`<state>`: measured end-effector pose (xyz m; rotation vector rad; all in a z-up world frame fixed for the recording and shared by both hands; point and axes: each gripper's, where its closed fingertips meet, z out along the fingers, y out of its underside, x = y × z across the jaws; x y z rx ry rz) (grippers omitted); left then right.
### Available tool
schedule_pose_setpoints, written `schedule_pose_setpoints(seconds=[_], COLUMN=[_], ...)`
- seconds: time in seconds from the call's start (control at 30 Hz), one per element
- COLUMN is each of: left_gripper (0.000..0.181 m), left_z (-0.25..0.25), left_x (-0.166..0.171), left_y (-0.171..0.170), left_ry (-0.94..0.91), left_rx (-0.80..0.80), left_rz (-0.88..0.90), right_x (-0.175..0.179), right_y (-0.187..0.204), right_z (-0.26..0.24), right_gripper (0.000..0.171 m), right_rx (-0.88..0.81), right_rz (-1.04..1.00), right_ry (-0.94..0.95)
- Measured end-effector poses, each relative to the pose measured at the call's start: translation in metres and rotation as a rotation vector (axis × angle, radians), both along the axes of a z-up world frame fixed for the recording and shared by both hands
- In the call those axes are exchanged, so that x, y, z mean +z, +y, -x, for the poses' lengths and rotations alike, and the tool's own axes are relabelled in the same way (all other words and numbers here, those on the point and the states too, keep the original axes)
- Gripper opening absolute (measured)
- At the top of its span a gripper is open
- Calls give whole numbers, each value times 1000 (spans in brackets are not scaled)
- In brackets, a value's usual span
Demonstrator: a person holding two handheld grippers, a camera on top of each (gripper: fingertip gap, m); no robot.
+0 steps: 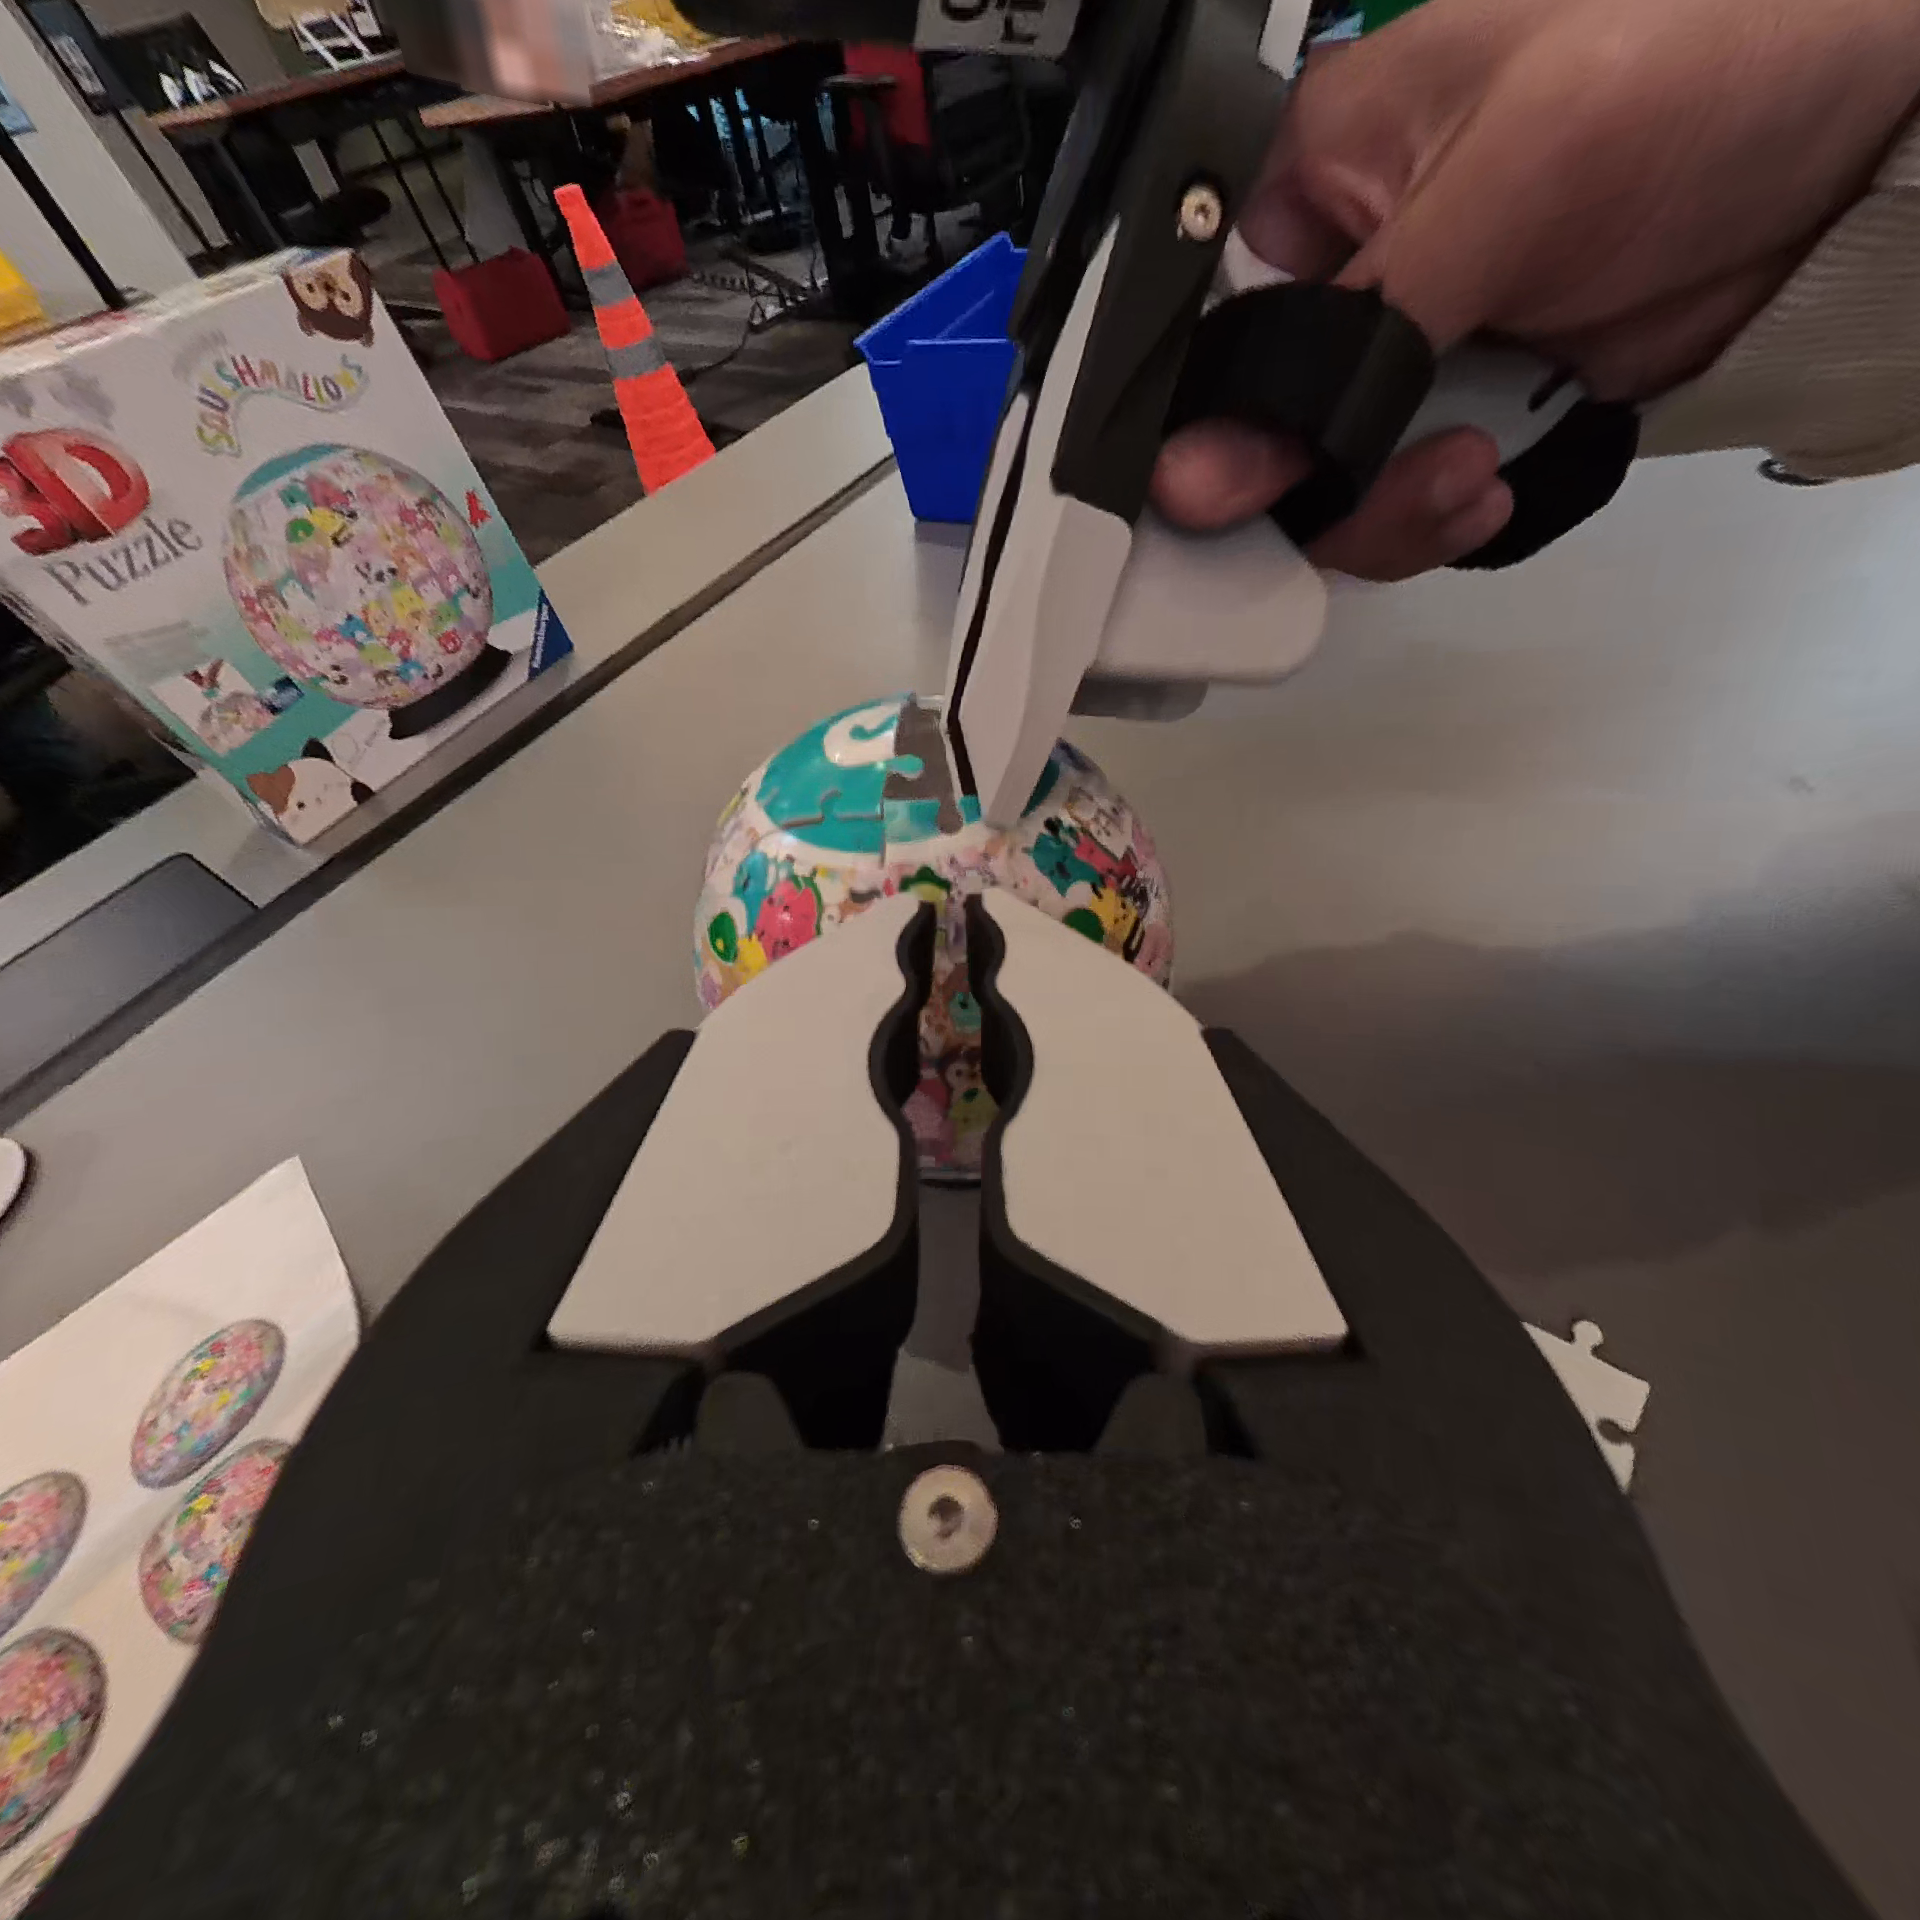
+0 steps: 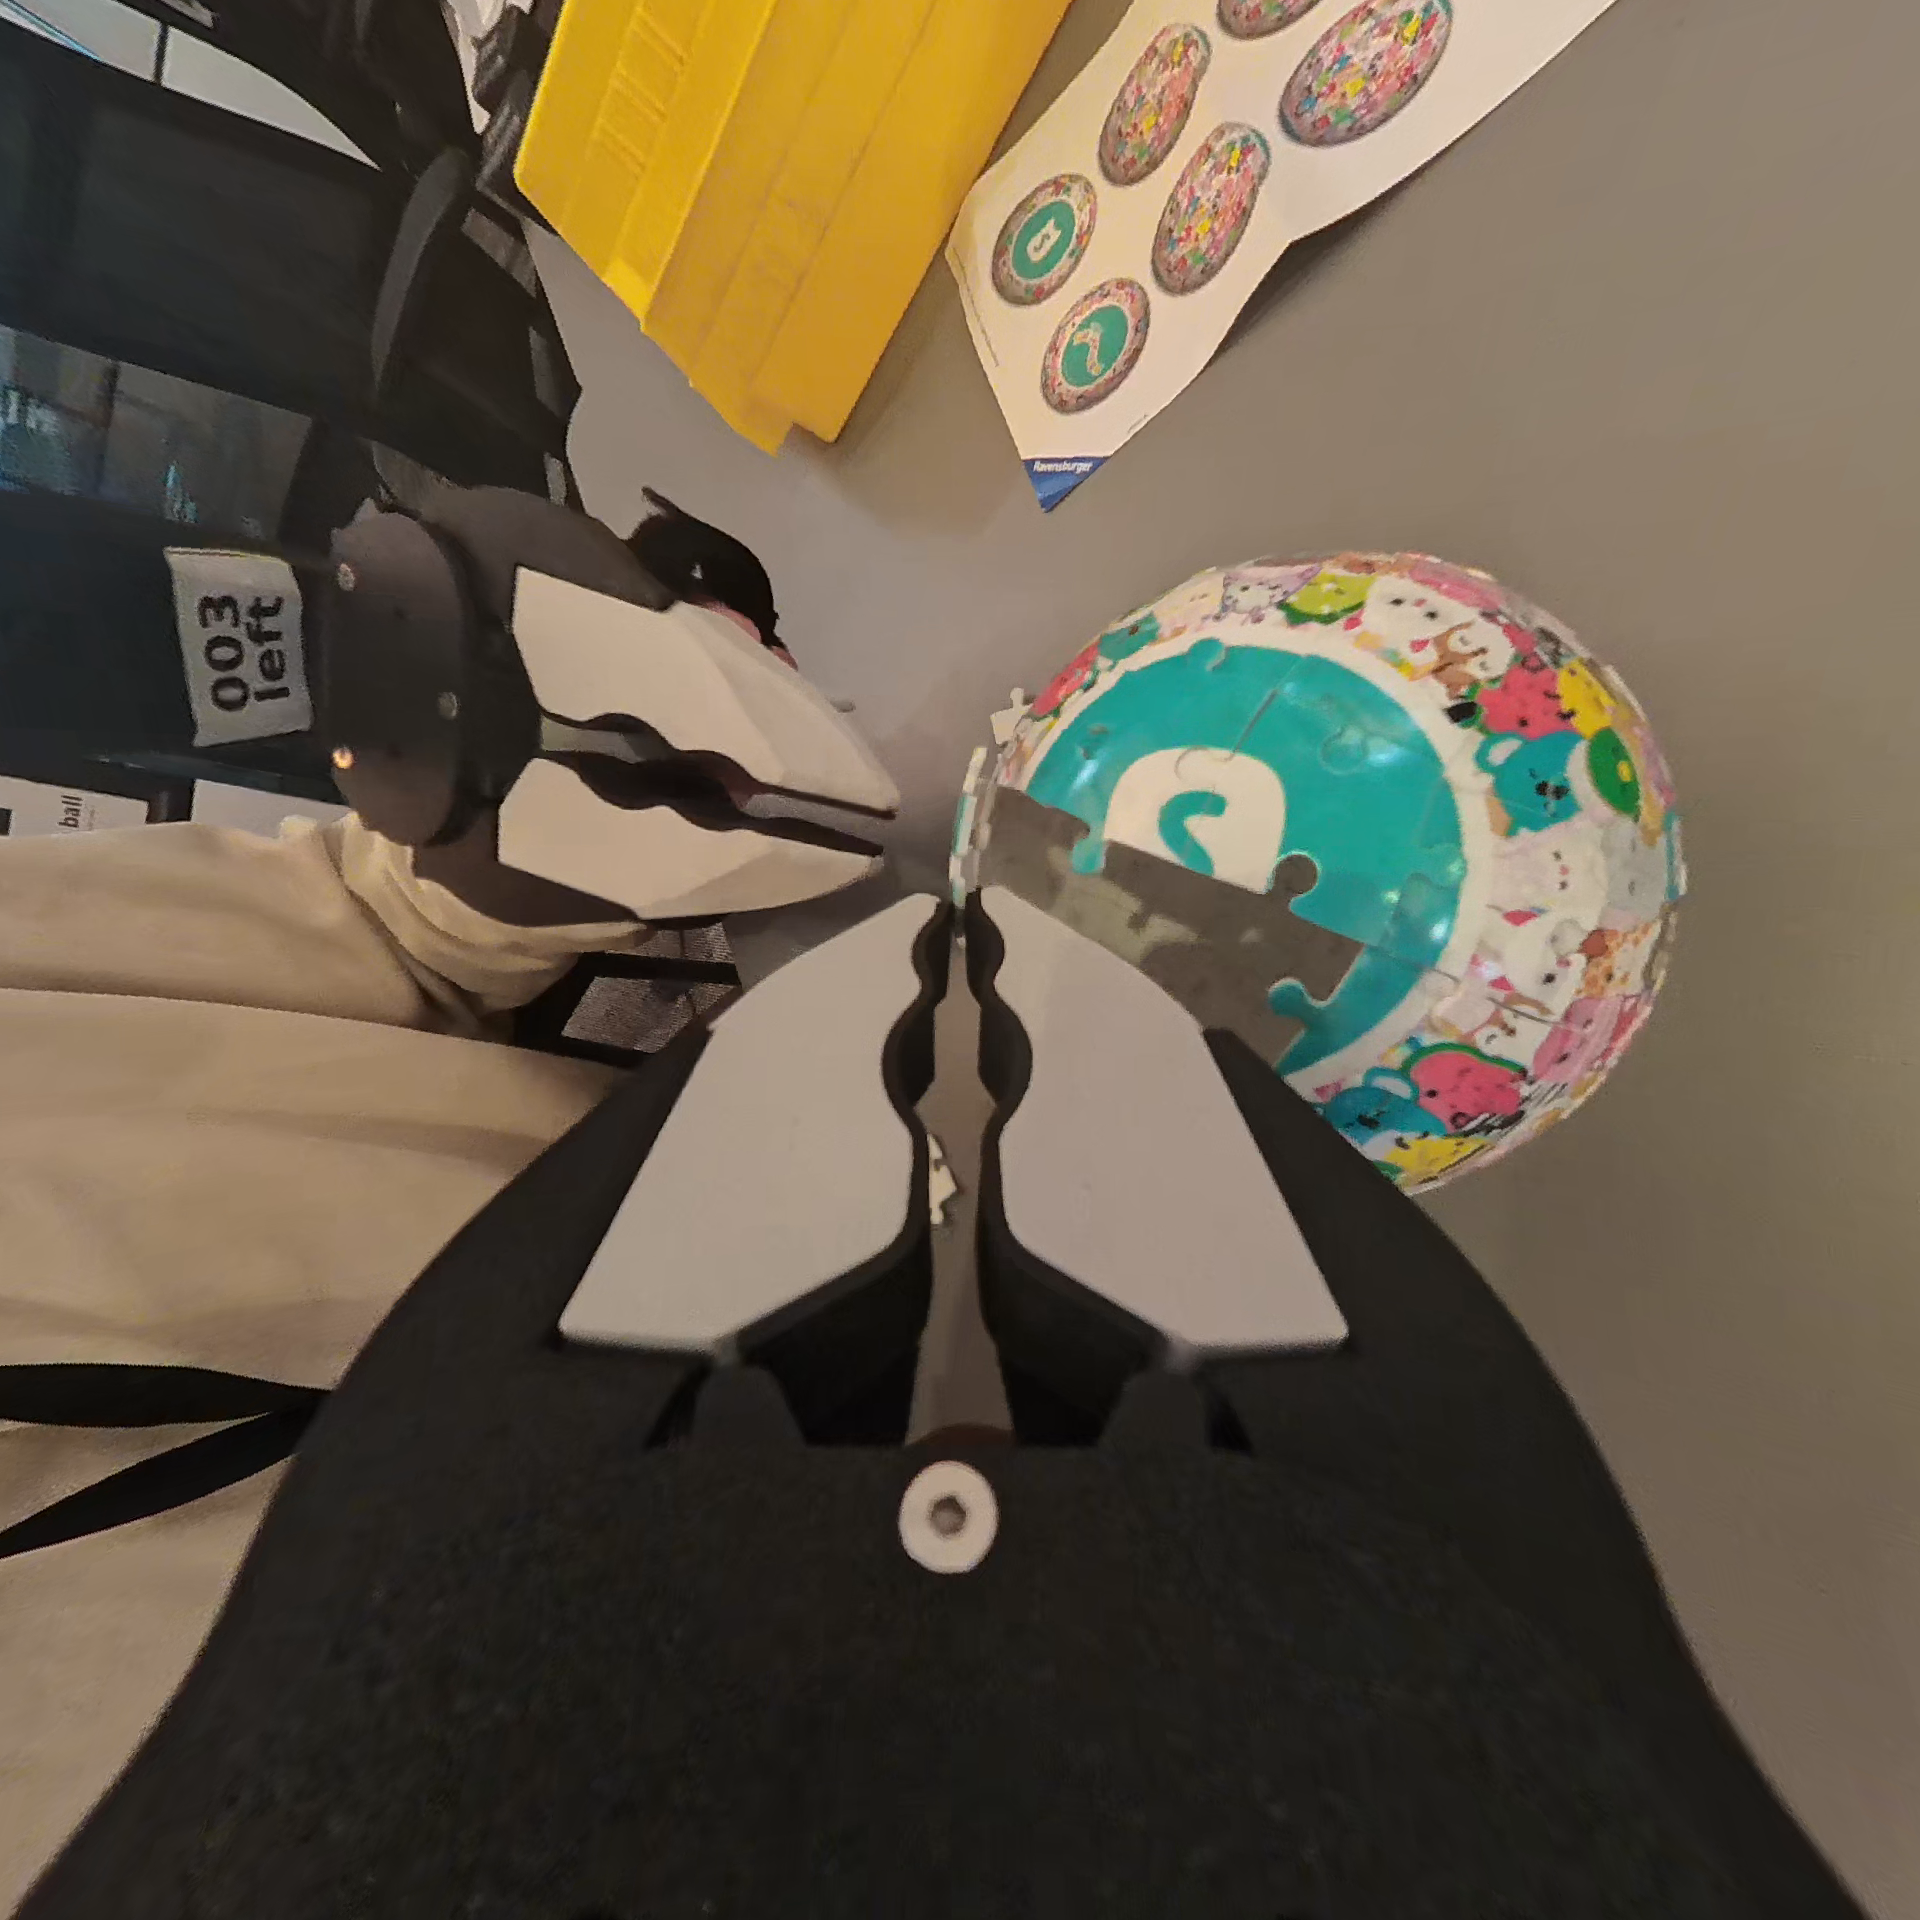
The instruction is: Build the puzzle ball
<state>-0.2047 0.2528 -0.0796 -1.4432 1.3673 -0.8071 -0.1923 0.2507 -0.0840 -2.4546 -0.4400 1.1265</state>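
Puzzle ball point(image 2: 1475, 873) on table point(image 2: 1714, 416), gapped teal cap up, toward right claw point(image 2: 961, 920).

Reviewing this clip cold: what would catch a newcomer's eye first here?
The colourful puzzle ball on the grey table, with a dark gap in its teal cap. The right gripper, shut, comes down at that gap, while the left gripper is nearly closed against the ball's near side. The puzzle box stands far left.

Each gripper point(image 1: 948, 914) has two white fingers point(image 1: 769, 1164) with wavy black pads on a rough black body with a silver screw point(image 1: 948, 1522). Behind it is a cream sleeve point(image 2: 208, 1091).
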Motion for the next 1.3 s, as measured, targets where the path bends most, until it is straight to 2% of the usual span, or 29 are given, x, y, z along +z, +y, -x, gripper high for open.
schedule_pose_setpoints(seconds=[0.33,0.63,0.83,0.93,1.0,1.1,1.17,1.3], left_gripper=[14,12,12,12,12,11,12,11], left_z=[-8,-10,-10,-10,-10,-7,-4,1], left_x=[-8,-10,-12,-12,-12,-14,-15,-18], left_y=[5,8,7,7,8,9,10,8], left_ry=[51,61,67,60,57,65,62,45], left_rx=[-14,-8,4,4,7,17,26,41], left_rz=[-12,-27,-61,-49,-44,-30,-15,18], right_x=[-2,-2,2,10,19,9,1,-8], right_y=[-1,0,3,5,2,-3,-1,5], right_z=[2,0,-5,-8,-2,4,5,3], right_gripper=[2,4,11,10,3,0,0,0], right_rx=[7,3,-17,-8,74,200,219,190], right_rz=[-1,-44,-105,-201,-372,-593,-644,-641], right_ry=[-34,-78,-131,-175,-220,-406,-494,-516])
